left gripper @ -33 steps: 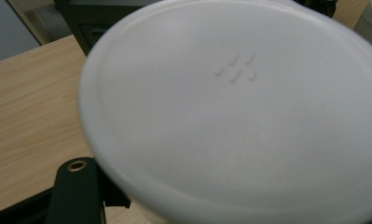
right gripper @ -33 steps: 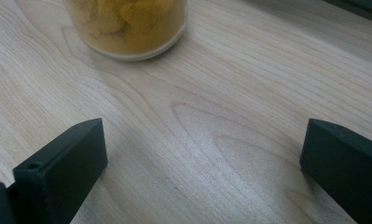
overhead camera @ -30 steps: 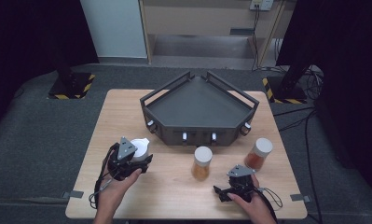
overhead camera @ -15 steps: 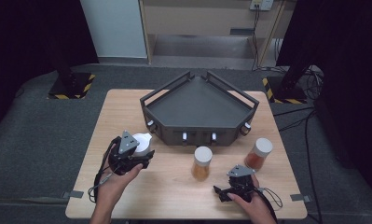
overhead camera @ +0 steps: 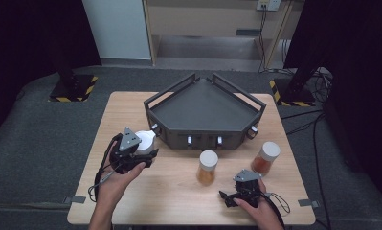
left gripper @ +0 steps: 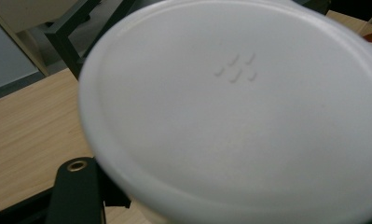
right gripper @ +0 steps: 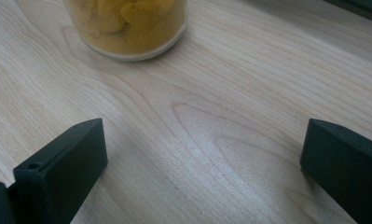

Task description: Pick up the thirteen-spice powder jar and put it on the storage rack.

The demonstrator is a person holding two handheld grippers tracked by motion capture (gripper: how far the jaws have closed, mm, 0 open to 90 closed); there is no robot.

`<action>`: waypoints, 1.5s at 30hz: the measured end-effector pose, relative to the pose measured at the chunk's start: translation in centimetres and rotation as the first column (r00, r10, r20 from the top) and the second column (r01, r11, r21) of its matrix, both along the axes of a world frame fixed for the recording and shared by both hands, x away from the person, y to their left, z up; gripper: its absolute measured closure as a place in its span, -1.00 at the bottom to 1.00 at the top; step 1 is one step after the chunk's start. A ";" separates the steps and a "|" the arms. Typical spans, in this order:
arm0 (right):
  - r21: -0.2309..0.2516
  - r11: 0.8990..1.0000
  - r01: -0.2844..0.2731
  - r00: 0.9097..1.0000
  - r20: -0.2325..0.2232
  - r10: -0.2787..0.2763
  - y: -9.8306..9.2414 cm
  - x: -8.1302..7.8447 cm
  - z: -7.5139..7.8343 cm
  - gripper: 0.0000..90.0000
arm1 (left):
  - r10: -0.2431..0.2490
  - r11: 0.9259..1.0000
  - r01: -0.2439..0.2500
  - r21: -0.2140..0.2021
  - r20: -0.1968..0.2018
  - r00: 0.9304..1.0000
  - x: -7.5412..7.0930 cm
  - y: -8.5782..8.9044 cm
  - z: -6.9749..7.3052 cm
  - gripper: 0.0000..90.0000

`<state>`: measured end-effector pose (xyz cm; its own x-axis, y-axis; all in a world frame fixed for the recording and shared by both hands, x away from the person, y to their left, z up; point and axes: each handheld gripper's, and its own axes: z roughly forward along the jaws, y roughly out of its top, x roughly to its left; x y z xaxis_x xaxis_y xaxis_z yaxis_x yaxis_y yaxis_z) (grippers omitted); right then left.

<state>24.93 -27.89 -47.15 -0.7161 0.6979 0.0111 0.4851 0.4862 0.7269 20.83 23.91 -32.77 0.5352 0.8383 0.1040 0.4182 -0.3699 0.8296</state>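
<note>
Left gripper [overhead camera: 141, 154] pinches white-lidded jar [overhead camera: 144, 140], now raised slightly off the table [overhead camera: 179, 191] beside the tray [overhead camera: 205, 108]; lift underway. Centre: yellow jar [overhead camera: 207, 166], orange jar [overhead camera: 265, 158]. Right gripper [overhead camera: 230, 196] rests, jaws spread, empty

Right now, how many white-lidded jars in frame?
3. One jar in the left gripper, beside the tray; one mid-table; one at the tray's right front corner. No others visible.

The table [overhead camera: 179, 191] is pale wood with a wavy grain, the tray [overhead camera: 203, 108] dark grey, one jar [overhead camera: 207, 167] yellow-orange inside and another [overhead camera: 265, 158] red-orange, both white-lidded, beside black grippers with a grey plate.
</note>
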 end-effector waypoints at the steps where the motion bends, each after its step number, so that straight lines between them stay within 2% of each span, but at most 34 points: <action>1: 0.000 1.000 0.000 1.000 0.000 0.000 0.0 0.0 0.0 -0.99 | 0.000 1.000 0.000 -0.003 0.000 1.000 0.0 0.1 0.1 -0.35; 8: 0.000 1.000 0.000 1.000 0.000 0.000 0.0 0.0 0.0 -0.99 | -0.022 1.000 0.022 -0.019 -0.004 1.000 0.6 0.6 0.5 -0.35; 14: 0.000 1.000 0.000 1.000 0.000 0.000 0.0 0.0 0.0 -0.99 | -0.048 0.999 0.048 -0.015 -0.006 0.999 1.3 1.1 0.9 -0.35; 17: 0.001 1.000 0.001 1.000 0.000 -0.001 0.0 0.0 0.0 -0.99 | -0.057 0.998 0.057 -0.030 -0.002 0.998 1.8 1.4 1.1 -0.35; 28: 0.000 1.000 0.000 1.000 0.000 0.000 0.0 0.0 0.0 -0.99 | -0.088 0.996 0.088 -0.020 -0.005 0.996 3.3 2.3 1.5 -0.35; 35: 0.000 1.000 0.000 1.000 0.000 0.000 0.0 0.0 0.0 -0.99 | -0.129 0.992 0.129 -0.008 -0.007 0.992 4.3 2.0 2.3 -0.35; 45: 0.000 1.000 -0.001 1.000 0.000 0.001 0.0 0.0 0.0 -0.99 | -0.169 0.985 0.169 -0.016 0.005 0.986 5.7 1.4 3.8 -0.35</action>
<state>24.95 -27.90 -47.15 -0.7168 0.6972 0.0111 0.4847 0.4867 0.7267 26.55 25.30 -28.97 0.6693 0.7371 0.0932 0.3474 -0.4213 0.8378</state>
